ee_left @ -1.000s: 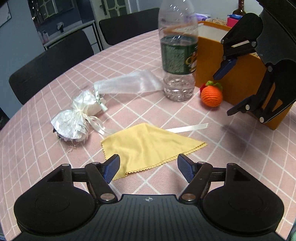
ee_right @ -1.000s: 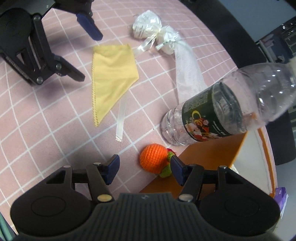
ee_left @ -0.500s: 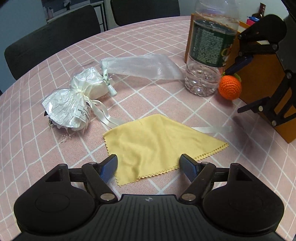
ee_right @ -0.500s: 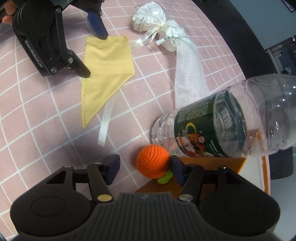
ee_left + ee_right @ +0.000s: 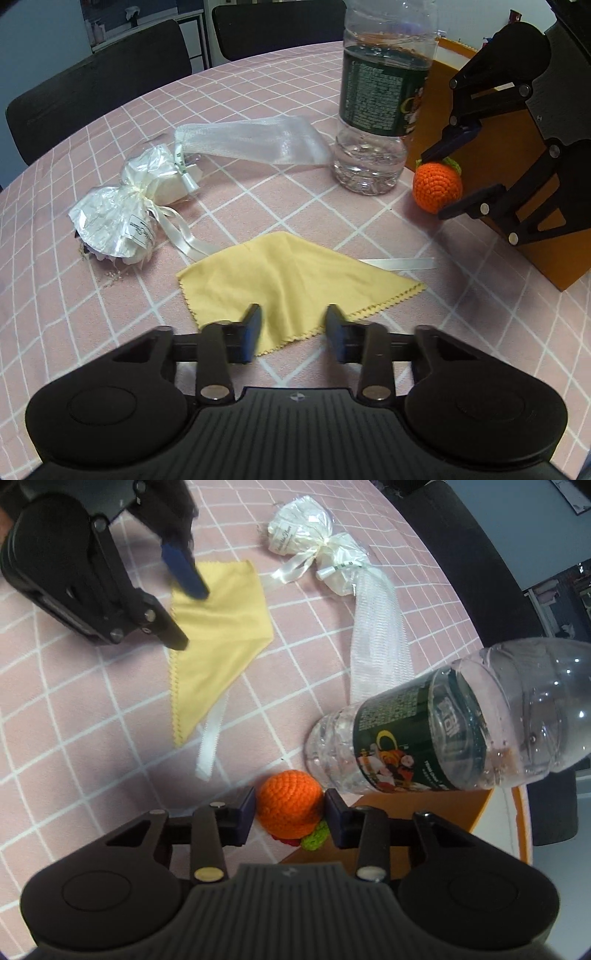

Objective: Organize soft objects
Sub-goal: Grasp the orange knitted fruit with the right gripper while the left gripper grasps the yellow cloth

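Observation:
A yellow cloth (image 5: 284, 273) lies flat on the pink checked tablecloth; it also shows in the right wrist view (image 5: 218, 627). My left gripper (image 5: 293, 328) hangs low over its near edge, jaws half closed, with nothing between them. An orange crocheted ball (image 5: 288, 803) with green leaves sits by the orange box. My right gripper (image 5: 290, 814) straddles the ball, the pads close on both sides; contact is unclear. The ball also shows in the left wrist view (image 5: 437, 182). A white mesh pouch (image 5: 255, 142) and a wrapped white bundle (image 5: 122, 210) lie at the left.
A plastic water bottle (image 5: 376, 110) stands next to the ball. An orange open box (image 5: 554, 254) stands at the right. A loose white ribbon (image 5: 399, 263) lies beside the cloth. Dark chairs (image 5: 92, 96) ring the table's far edge.
My left gripper has moved down and forward onto the cloth's edge and its jaws have narrowed. My right gripper has come down around the orange ball and narrowed too.

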### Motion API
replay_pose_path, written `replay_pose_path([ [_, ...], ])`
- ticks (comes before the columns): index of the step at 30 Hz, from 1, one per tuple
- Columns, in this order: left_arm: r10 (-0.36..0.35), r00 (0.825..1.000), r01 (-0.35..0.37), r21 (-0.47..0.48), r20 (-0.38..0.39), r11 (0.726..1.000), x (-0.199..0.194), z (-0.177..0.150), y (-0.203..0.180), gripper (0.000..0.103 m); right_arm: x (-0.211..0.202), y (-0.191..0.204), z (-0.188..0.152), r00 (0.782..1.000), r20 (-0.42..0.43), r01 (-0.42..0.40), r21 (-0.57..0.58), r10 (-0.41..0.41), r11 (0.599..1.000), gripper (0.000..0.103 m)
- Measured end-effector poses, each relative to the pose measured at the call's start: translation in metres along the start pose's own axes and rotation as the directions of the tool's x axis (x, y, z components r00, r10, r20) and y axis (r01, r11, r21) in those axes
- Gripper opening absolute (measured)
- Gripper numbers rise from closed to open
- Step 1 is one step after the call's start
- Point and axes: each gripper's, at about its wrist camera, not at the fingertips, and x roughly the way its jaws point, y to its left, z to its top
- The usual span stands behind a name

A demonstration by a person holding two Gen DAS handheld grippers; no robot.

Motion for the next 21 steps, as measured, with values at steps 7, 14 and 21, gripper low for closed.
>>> replay_pose_path([
  [7, 0.020, 1.000, -0.020, -0.021, 0.022, 1.000, -0.004, -0.007, -0.010, 0.000, -0.024, 0.018, -0.005, 0.999, 0.033, -0.029, -0.005, 0.029, 1.000, 0.040],
  [14, 0.046, 0.994, -0.044, -0.024, 0.099, 0.999, -0.040, -0.019, -0.024, 0.000, -0.048, 0.037, -0.013, 0.997, 0.073, -0.040, -0.003, 0.040, 0.999, 0.040],
  [21, 0.030, 0.992, -0.027, -0.028, 0.123, 0.999, -0.080, -0.028, -0.038, 0.002, -0.061, 0.048, -0.019, 0.991, 0.117, -0.068, 0.047, 0.062, 0.997, 0.040],
])
